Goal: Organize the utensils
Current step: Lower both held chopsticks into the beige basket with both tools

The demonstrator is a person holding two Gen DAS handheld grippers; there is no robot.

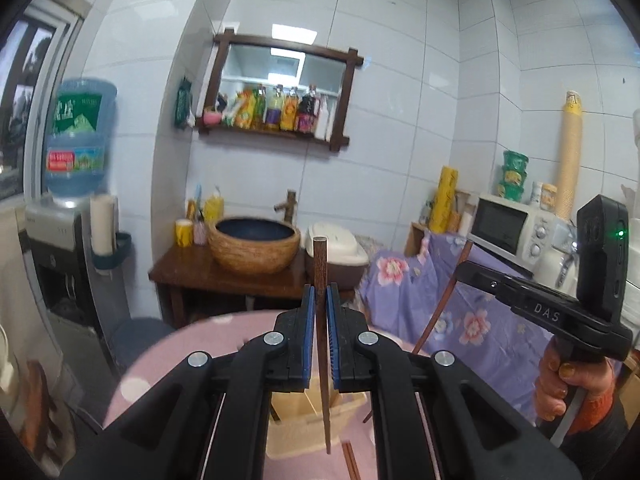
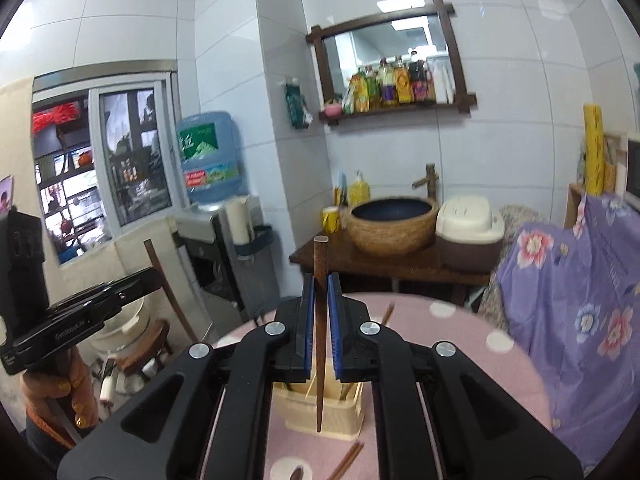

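My left gripper (image 1: 319,294) is shut on a dark wooden chopstick (image 1: 323,400) that stands nearly upright, thick end up. Its thin tip hangs over a cream utensil holder (image 1: 304,416) on the pink dotted table (image 1: 168,356). My right gripper (image 2: 320,280) is shut on a second upright chopstick (image 2: 319,392) above the same holder (image 2: 340,412), which has utensils inside. Each view shows the other gripper raised at the side: the right gripper (image 1: 464,270) with its chopstick (image 1: 440,304), and the left gripper (image 2: 152,276) with its chopstick (image 2: 168,292).
Loose chopsticks (image 2: 348,460) lie on the table in front of the holder. Behind the table stand a wooden washstand with a basin (image 1: 254,244), a water dispenser (image 1: 76,140) and a purple flowered cloth (image 1: 480,312) under a microwave (image 1: 512,224). A hand (image 1: 568,380) grips the right handle.
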